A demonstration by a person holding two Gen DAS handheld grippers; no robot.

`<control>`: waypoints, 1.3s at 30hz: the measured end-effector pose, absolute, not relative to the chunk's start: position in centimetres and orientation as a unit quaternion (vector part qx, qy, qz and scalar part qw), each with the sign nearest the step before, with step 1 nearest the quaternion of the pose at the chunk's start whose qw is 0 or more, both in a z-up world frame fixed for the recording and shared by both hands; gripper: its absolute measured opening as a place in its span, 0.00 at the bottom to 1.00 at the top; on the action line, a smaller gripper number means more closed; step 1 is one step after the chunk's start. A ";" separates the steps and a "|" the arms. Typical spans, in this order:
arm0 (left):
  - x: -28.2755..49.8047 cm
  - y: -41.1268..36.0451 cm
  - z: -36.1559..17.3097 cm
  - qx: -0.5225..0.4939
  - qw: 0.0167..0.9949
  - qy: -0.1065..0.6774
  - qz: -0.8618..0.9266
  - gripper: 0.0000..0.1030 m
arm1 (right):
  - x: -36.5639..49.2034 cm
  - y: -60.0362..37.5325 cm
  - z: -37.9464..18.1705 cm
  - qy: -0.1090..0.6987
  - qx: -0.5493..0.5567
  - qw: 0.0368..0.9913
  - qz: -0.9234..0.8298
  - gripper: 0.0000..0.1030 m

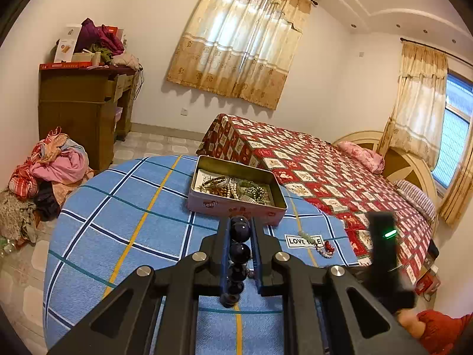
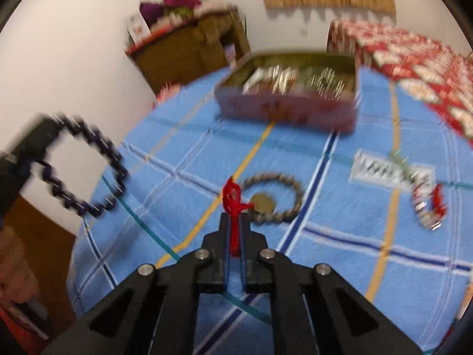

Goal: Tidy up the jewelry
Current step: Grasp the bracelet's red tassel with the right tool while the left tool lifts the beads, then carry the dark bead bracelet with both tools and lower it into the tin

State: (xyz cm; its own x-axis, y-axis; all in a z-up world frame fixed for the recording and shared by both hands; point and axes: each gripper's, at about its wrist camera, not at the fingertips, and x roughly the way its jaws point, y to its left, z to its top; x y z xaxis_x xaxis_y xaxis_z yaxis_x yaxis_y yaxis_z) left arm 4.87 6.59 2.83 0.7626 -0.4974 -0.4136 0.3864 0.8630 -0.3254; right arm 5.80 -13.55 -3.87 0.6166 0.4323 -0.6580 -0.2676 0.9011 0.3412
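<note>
My left gripper (image 1: 240, 222) is shut on a dark bead bracelet (image 1: 239, 251), held above the blue checked cloth just short of the open pink tin (image 1: 236, 204) full of jewelry. In the right wrist view that bracelet (image 2: 88, 165) hangs as a loop from the left gripper at the far left. My right gripper (image 2: 233, 217) is shut on the red knotted cord (image 2: 233, 204) of a grey-brown bead bracelet with a round pendant (image 2: 275, 198), which lies on the cloth. The tin (image 2: 289, 94) stands beyond it.
A red and white bead bracelet (image 2: 428, 204) lies at the right beside a "LOVE" label (image 1: 303, 240); it also shows in the left wrist view (image 1: 326, 248). The round table (image 1: 124, 213) drops off at the left. A bed (image 1: 340, 171) stands behind, and a wooden cabinet (image 1: 79, 112) stands at the far left.
</note>
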 end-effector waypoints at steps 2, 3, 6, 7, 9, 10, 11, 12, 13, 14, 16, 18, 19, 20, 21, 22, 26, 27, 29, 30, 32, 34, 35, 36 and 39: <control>5.0 6.6 2.9 -0.116 0.931 0.249 -0.241 0.12 | 5.3 -14.9 -2.1 0.367 0.121 0.900 0.202 0.08; 5.1 6.5 3.0 -0.117 0.931 0.247 -0.242 0.12 | 5.2 -15.6 -1.2 0.356 0.128 0.903 0.203 0.08; 5.3 6.3 3.1 -0.117 0.931 0.246 -0.243 0.12 | 5.6 -17.4 1.5 0.327 0.160 0.907 0.209 0.08; 5.4 6.2 3.1 -0.118 0.931 0.246 -0.243 0.12 | 6.1 -17.6 2.1 0.322 0.170 0.906 0.214 0.08; 5.6 6.0 3.3 -0.116 0.931 0.245 -0.245 0.12 | 6.4 -18.5 3.0 0.310 0.195 0.903 0.225 0.08; 5.7 6.0 3.4 -0.116 0.931 0.244 -0.245 0.12 | 6.6 -18.8 3.3 0.306 0.205 0.901 0.229 0.08; 5.8 5.9 3.5 -0.117 0.931 0.242 -0.246 0.12 | 6.8 -19.0 3.5 0.300 0.216 0.899 0.235 0.08; 6.0 5.8 3.5 -0.119 0.931 0.242 -0.248 0.12 | 6.9 -19.3 3.8 0.293 0.227 0.897 0.241 0.08; 6.3 5.6 3.6 -0.121 0.930 0.241 -0.250 0.12 | 7.0 -19.6 4.0 0.285 0.234 0.897 0.242 0.08; 6.6 5.5 3.6 -0.121 0.930 0.242 -0.250 0.12 | 7.1 -19.7 4.1 0.280 0.235 0.900 0.239 0.08; 7.2 4.9 3.6 -0.119 0.929 0.243 -0.250 0.12 | 8.0 -20.0 4.4 0.274 0.233 0.905 0.228 0.08; 7.9 4.2 3.6 -0.118 0.928 0.245 -0.254 0.12 | 8.6 -20.3 4.5 0.271 0.242 0.904 0.223 0.08; 8.2 3.9 3.7 -0.117 0.928 0.245 -0.255 0.12 | 9.0 -20.3 4.4 0.268 0.243 0.907 0.217 0.08; 8.9 3.5 3.7 -0.116 0.928 0.243 -0.257 0.12 | 9.3 -20.3 4.5 0.264 0.240 0.910 0.210 0.08; 9.3 3.3 3.8 -0.117 0.928 0.242 -0.259 0.12 | 9.9 -20.2 4.4 0.262 0.237 0.913 0.205 0.08; 9.7 3.1 3.9 -0.118 0.927 0.241 -0.262 0.12 | 10.4 -20.2 4.3 0.260 0.239 0.913 0.203 0.08; 11.8 2.2 4.5 -0.125 0.926 0.229 -0.273 0.12 | 12.4 -20.6 3.9 0.247 0.240 0.921 0.181 0.08; 12.3 1.9 4.6 -0.125 0.926 0.226 -0.276 0.12 | 12.6 -20.7 3.9 0.244 0.239 0.923 0.178 0.08; 13.1 1.3 4.9 -0.120 0.927 0.221 -0.280 0.12 | 13.4 -20.8 3.9 0.235 0.242 0.925 0.176 0.08; 13.6 0.8 5.0 -0.114 0.928 0.217 -0.281 0.12 | 13.7 -20.9 4.0 0.231 0.243 0.926 0.175 0.08; 14.3 0.1 5.3 -0.103 0.929 0.210 -0.286 0.12 | 14.3 -20.9 4.1 0.222 0.241 0.929 0.169 0.08; 15.1 -0.6 5.5 -0.099 0.928 0.206 -0.294 0.12 | 14.7 -21.0 4.2 0.215 0.238 0.933 0.162 0.08; 15.6 -0.9 5.7 -0.097 0.927 0.203 -0.299 0.12 | 14.8 -21.0 4.2 0.210 0.235 0.936 0.157 0.08; 16.0 -1.2 5.7 -0.095 0.927 0.201 -0.301 0.12 | 15.0 -21.0 4.2 0.205 0.231 0.939 0.152 0.08; 17.3 -2.4 5.8 -0.090 0.927 0.193 -0.309 0.12 | 15.7 -20.9 3.9 0.194 0.219 0.947 0.130 0.08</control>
